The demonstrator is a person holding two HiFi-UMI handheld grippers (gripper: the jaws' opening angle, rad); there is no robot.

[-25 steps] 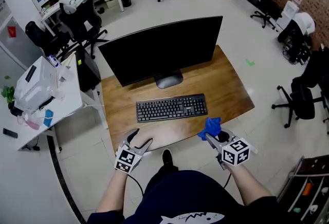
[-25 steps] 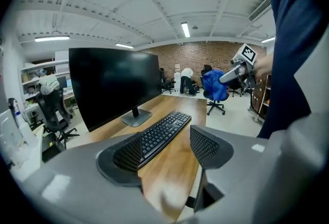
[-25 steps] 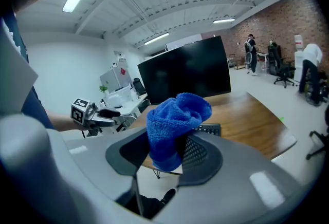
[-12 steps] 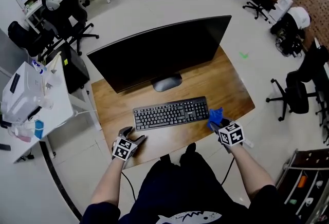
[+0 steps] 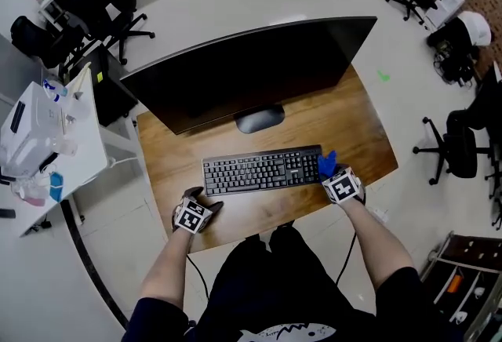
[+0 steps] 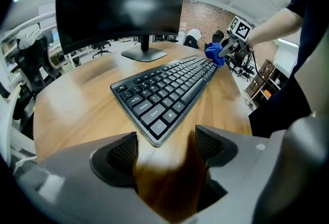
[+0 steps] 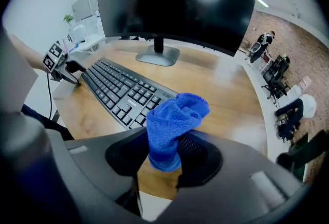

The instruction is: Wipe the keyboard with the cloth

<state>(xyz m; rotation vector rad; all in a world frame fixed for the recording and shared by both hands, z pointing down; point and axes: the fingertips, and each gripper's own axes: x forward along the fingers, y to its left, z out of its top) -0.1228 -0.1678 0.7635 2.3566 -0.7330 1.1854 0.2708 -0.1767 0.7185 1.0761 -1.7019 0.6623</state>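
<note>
A black keyboard (image 5: pixel 263 170) lies on the wooden desk (image 5: pixel 357 129) in front of the monitor. My left gripper (image 5: pixel 202 207) hovers low by the keyboard's front left corner (image 6: pixel 154 133). Its jaws have just been opening and now stand open, with only bare wood between them (image 6: pixel 164 148). My right gripper (image 5: pixel 336 178) is shut on a crumpled blue cloth (image 7: pixel 172 123), pinched between the pads and bunched up above them. The cloth (image 5: pixel 326 163) sits at the keyboard's right end (image 7: pixel 121 92), at or just above the keys.
A large dark monitor (image 5: pixel 251 74) on a round stand (image 5: pixel 260 119) rises just behind the keyboard. A white side table (image 5: pixel 47 148) with clutter stands to the left. Office chairs (image 5: pixel 459 148) stand around on the floor. The desk's front edge is right below both grippers.
Both grippers have come down and forward from the desk's front edge to the keyboard. The left jaws have spread wider. The cloth has moved to the keyboard's right end.
</note>
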